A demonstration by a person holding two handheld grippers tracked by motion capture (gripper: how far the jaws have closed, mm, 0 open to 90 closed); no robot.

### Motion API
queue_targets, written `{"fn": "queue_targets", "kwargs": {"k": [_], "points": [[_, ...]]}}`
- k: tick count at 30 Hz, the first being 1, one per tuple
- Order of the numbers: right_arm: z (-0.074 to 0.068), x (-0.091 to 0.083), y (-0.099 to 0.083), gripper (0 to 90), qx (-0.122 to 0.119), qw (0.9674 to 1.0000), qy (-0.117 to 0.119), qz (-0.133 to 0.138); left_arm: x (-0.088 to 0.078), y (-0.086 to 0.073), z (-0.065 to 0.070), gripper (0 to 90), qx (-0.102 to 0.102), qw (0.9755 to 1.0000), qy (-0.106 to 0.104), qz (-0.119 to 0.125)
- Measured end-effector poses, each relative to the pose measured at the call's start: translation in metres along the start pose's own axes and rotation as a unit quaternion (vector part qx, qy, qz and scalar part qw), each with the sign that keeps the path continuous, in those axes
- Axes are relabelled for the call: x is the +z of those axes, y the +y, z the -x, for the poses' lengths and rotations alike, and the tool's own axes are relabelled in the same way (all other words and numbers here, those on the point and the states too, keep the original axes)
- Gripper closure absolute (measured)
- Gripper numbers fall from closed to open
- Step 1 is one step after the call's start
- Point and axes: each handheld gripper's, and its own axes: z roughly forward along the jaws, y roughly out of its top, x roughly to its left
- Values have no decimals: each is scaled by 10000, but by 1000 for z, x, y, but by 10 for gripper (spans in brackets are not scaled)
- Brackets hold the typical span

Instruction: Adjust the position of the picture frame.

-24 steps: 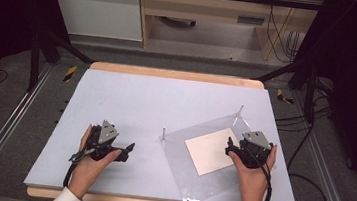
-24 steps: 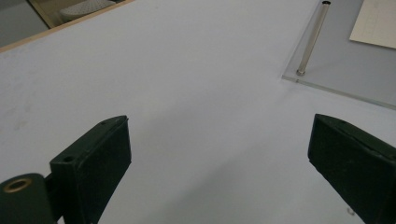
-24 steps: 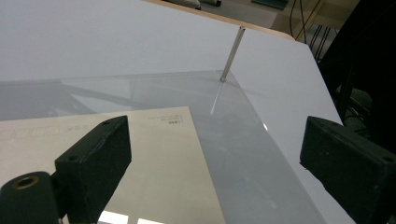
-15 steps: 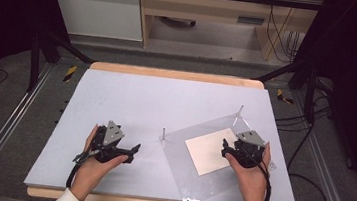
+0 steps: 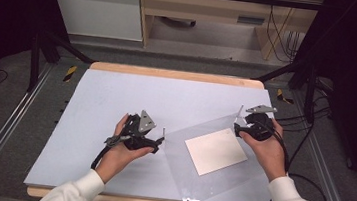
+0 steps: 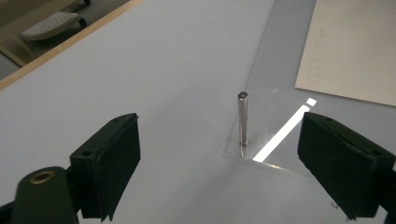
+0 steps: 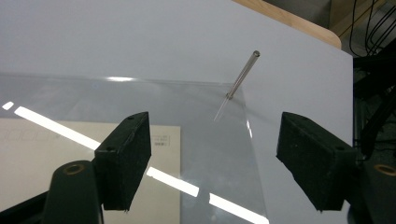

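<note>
Two grippers are hovering low over a white table (image 5: pixel 117 94), each aimed at one of the thin metal pins standing at corners of a clear plastic sheet (image 5: pixel 184 171). Nearest the person, the sheet's front corner is lying flat near the table's wooden edge, and a cream card (image 5: pixel 215 150) is resting in or on the sheet's middle. The left gripper (image 6: pixel 219 172) is holding its black pads spread wide with nothing between them but air, the left pin (image 6: pixel 243 119) standing upright just ahead at the sheet's corner. Farther back, the right gripper (image 7: pixel 215 163) is likewise gaping, empty, its pads straddling the sheet's edge without pressing it, and the right pin (image 7: pixel 242 74) is leaning beyond.

Judging by its glare and flatness, the sheet is looking light, glossy, slippery and floppy, so pinching it at an edge or corner near a pin seems wisest. Both pins are looking stiff and slim, best gripped mid-shaft.
</note>
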Motion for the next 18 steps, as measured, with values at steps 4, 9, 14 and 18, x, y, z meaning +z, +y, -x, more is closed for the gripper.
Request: {"fn": "queue_targets", "kwargs": {"k": [4,9,14,18], "points": [[4,7,0,357,21,10000,-40,-38,9,3,3,134,-43,9999,115,25],[10,19,-2,454,215,9995,-136,164,22,0,4,178,-282,9994,192,80],[19,38,-5,510,678,9974,-61,243,32,-4,4,293,-511,9981,260,240],[22,55,0,533,898,9954,-47,318,42,-9,8,326,-714,9968,252,245]]}}
